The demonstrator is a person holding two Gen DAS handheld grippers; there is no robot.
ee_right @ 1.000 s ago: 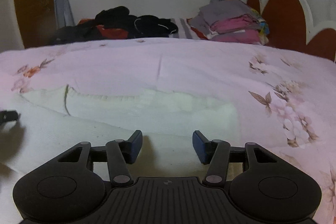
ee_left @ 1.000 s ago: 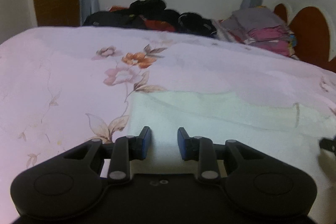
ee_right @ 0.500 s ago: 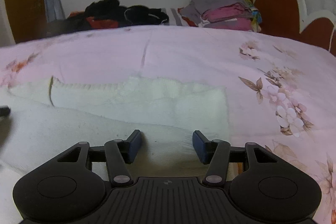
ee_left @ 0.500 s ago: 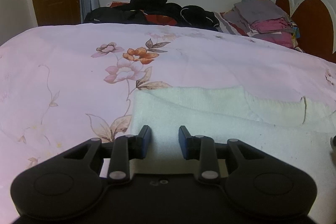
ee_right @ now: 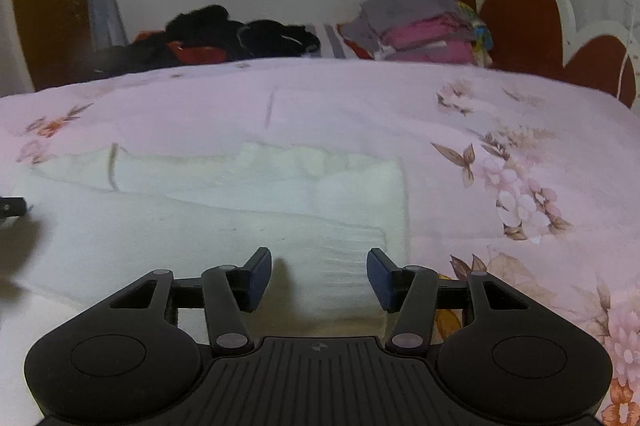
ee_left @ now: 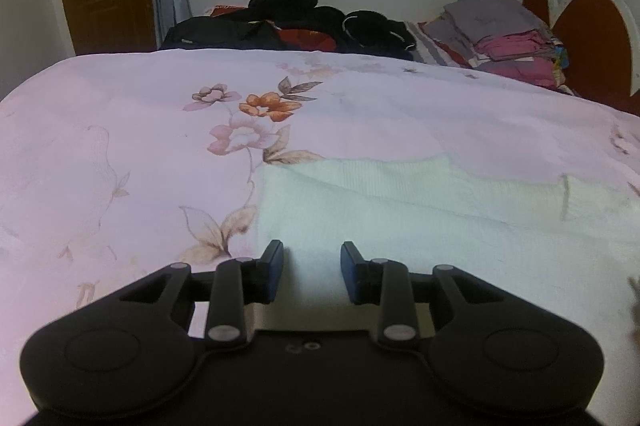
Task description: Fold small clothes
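One fold looked done on the white knit garment (ee_right: pixel 224 226) lying flat on the bed (ee_left: pixel 120 154), more remained, and your left gripper (ee_left: pixel 312 268) and right gripper (ee_right: pixel 319 276) hovered open, empty, at its near corners.

White knitted garment (ee_left: pixel 420 226): ribbed, matt, slightly fuzzy cloth. Pink floral bedsheet (ee_left: pixel 120 146): smooth, thin woven cloth, faint sheen. Left claw (ee_left: pixel 312 272) and right claw (ee_right: pixel 319 276): matt black plastic, blue pads, small metal pivot pins.
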